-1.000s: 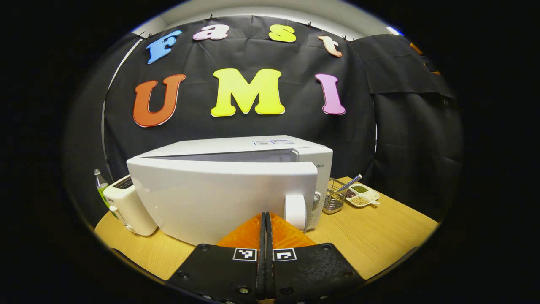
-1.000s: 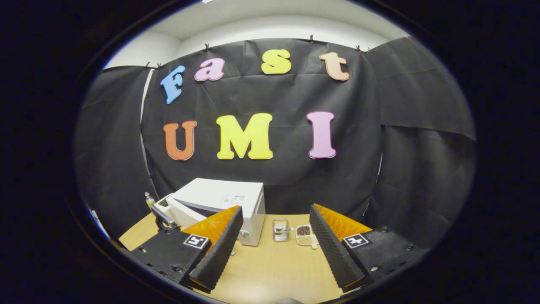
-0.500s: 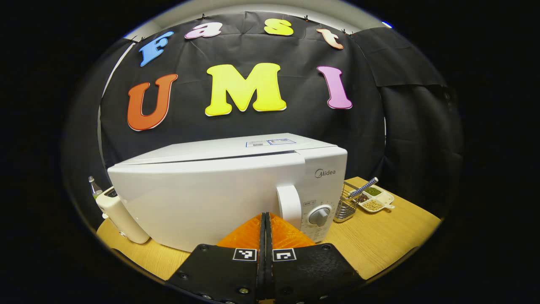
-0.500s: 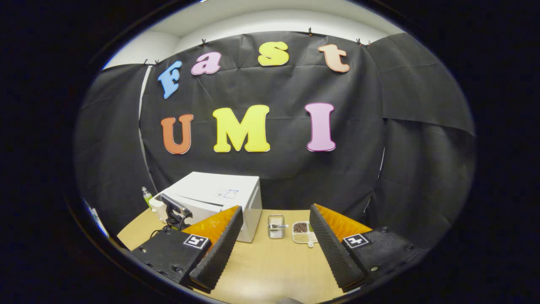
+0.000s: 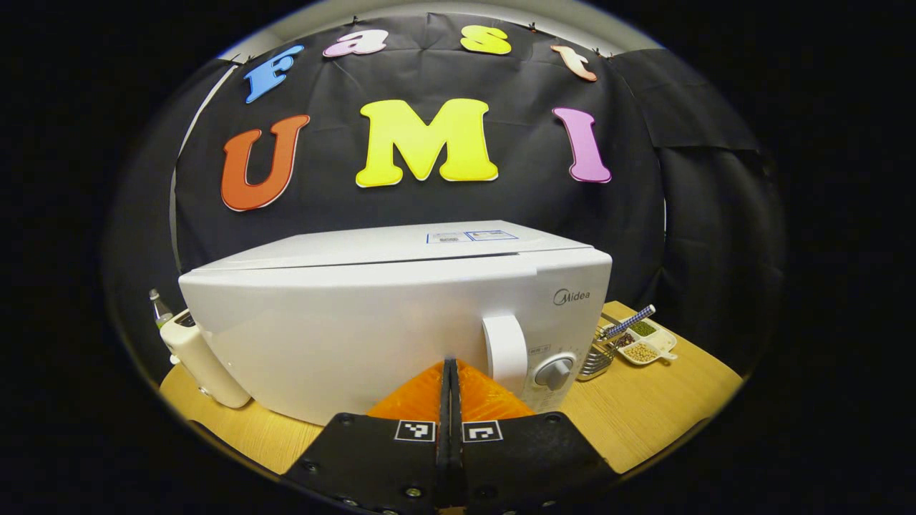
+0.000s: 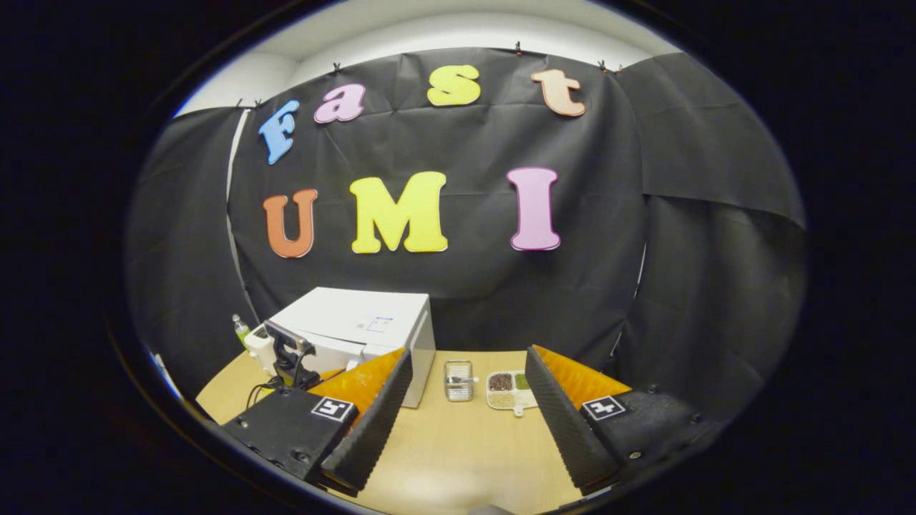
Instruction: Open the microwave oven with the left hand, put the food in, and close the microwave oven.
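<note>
Microwave oven (image 5: 386, 315): one, white and boxy, standing on the counter (image 5: 644, 408) straight ahead of the left gripper's jaws; its door lies flush with the body, with only a thin seam along the top edge.
Door handle (image 5: 505, 352): one, a white upright bar, just above and to the right of the left jaws' tips.
Dial (image 5: 555, 373): one, grey and round, on the control strip right of the handle.
Left gripper (image 5: 450, 372): jaws pressed together with nothing between them, their tips right at the door's lower front; whether they touch it cannot be told.
Right gripper (image 6: 465, 386): jaws spread wide and holding nothing, raised above the counter and well back from the oven, which sits ahead and to the left of its jaws.
Toaster (image 5: 200, 354): one, cream, just beside the oven's far left side.
Bottle (image 5: 159, 306): one, behind the toaster.
Wire basket (image 6: 458, 380): one, between the spread right jaws, farther off.
Divided dish (image 6: 509, 387): one, white, holding beans, just beside the basket.
</note>
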Action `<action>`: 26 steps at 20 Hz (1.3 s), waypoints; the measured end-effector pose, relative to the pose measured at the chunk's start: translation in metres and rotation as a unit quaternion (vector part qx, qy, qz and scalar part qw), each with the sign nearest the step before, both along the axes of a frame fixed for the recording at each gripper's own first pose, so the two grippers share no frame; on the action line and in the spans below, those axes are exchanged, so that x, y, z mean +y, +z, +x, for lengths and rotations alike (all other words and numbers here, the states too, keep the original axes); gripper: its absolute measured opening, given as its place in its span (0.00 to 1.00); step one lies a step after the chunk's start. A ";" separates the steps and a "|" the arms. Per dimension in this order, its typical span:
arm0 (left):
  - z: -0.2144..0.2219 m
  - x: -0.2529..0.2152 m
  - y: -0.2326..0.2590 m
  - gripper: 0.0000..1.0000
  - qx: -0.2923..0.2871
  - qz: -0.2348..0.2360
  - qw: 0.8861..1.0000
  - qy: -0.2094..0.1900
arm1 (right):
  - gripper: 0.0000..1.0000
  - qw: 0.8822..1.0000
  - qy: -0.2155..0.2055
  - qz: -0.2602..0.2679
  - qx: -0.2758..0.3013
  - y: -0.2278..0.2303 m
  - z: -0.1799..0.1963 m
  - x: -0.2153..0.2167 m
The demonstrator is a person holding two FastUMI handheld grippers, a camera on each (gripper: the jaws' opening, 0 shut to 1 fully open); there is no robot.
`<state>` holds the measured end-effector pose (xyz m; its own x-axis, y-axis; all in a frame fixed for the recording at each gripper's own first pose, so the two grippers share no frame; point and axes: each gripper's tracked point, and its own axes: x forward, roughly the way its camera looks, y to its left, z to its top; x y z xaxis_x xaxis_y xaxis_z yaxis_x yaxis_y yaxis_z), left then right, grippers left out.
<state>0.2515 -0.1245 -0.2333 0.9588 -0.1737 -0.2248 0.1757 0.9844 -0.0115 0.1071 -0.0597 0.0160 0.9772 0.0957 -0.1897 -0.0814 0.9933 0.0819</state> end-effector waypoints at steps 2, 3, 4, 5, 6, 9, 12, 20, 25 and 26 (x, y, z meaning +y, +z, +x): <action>0.003 -0.001 0.001 0.00 -0.004 -0.003 1.000 0.001 | 1.00 1.000 -0.001 0.006 0.003 -0.001 -0.002 0.002; 0.009 -0.003 -0.001 0.00 -0.002 -0.005 1.000 -0.002 | 1.00 1.000 -0.001 0.011 0.004 -0.002 -0.002 0.005; 0.007 -0.002 -0.006 0.00 0.022 -0.001 1.000 0.004 | 1.00 1.000 0.001 0.014 0.006 -0.001 -0.003 0.010; 0.006 0.000 -0.002 0.10 0.011 0.000 1.000 0.007 | 1.00 1.000 0.003 0.013 0.007 -0.001 -0.006 0.014; 0.005 0.000 -0.005 0.00 0.023 0.005 1.000 0.005 | 1.00 1.000 0.003 0.011 0.001 0.002 -0.008 0.017; -0.034 0.015 -0.016 0.04 0.047 -0.005 0.999 0.025 | 1.00 1.000 0.000 0.003 -0.008 0.007 -0.019 0.029; -0.088 0.039 -0.023 0.98 0.070 -0.023 0.997 0.039 | 1.00 1.000 -0.007 0.001 -0.012 0.007 -0.033 0.045; -0.216 0.156 0.153 0.96 -0.033 0.005 0.997 0.067 | 0.92 0.999 -0.026 -0.006 -0.033 0.015 -0.075 0.110; -0.264 0.194 0.239 0.93 -0.088 -0.020 0.993 0.073 | 0.92 0.998 -0.020 -0.005 -0.056 0.030 -0.104 0.144; -0.269 0.198 0.246 0.93 -0.093 -0.024 0.993 0.076 | 1.00 0.998 -0.018 -0.004 -0.060 0.035 -0.107 0.148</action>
<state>-0.0179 0.0739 0.0126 0.9988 -0.0312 -0.0367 0.0297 0.9987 -0.0410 0.0000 0.0883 0.0509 0.9957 0.0581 -0.0722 -0.0534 0.9964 0.0653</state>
